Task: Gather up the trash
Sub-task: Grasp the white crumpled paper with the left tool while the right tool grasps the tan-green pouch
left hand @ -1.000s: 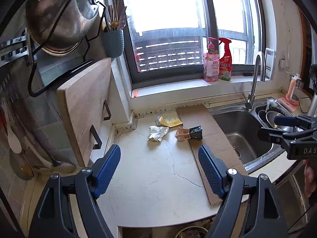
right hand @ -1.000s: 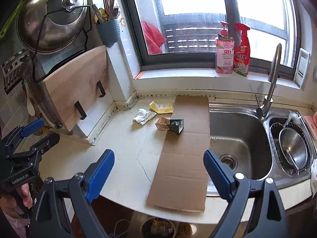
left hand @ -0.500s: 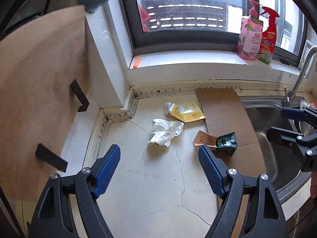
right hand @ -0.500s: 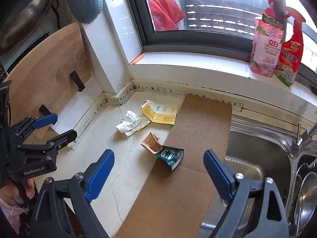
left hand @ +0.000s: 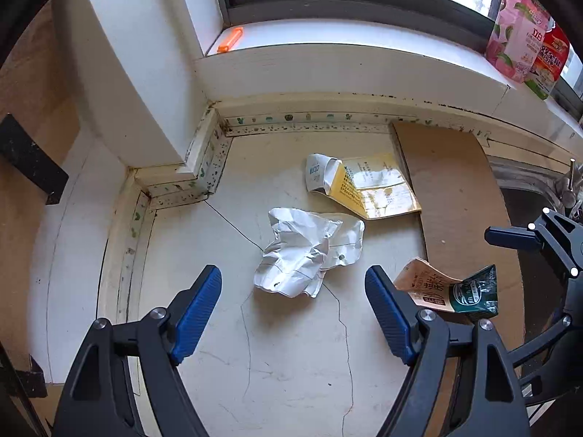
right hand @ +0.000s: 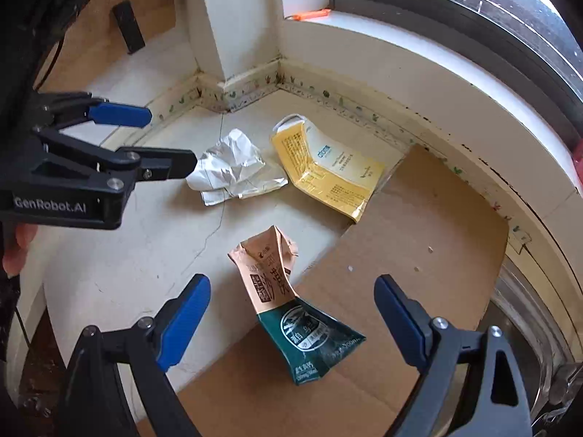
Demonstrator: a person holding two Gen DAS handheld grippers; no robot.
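Three pieces of trash lie on the cream counter. A crumpled white wrapper [left hand: 309,255] lies just ahead of my open left gripper [left hand: 293,291], between its fingertips. A flattened yellow carton [left hand: 364,185] lies behind it. A crushed tan-and-green carton [right hand: 291,306] lies half on the cardboard sheet, between the tips of my open right gripper [right hand: 293,309]. The wrapper [right hand: 229,167], yellow carton [right hand: 328,171] and left gripper [right hand: 160,138] also show in the right wrist view. The tan-and-green carton [left hand: 448,287] shows in the left wrist view.
A brown cardboard sheet [right hand: 400,255] covers the counter's right part beside the steel sink [right hand: 524,309]. A white pillar [left hand: 135,73] and a sill with an orange clip [left hand: 229,40] and two bottles [left hand: 524,43] stand behind. A wooden board [left hand: 22,145] leans at left.
Both grippers have moved forward and down toward the counter. The trash now fills the views; the wrapper and the tan-and-green carton sit between the open fingertips.
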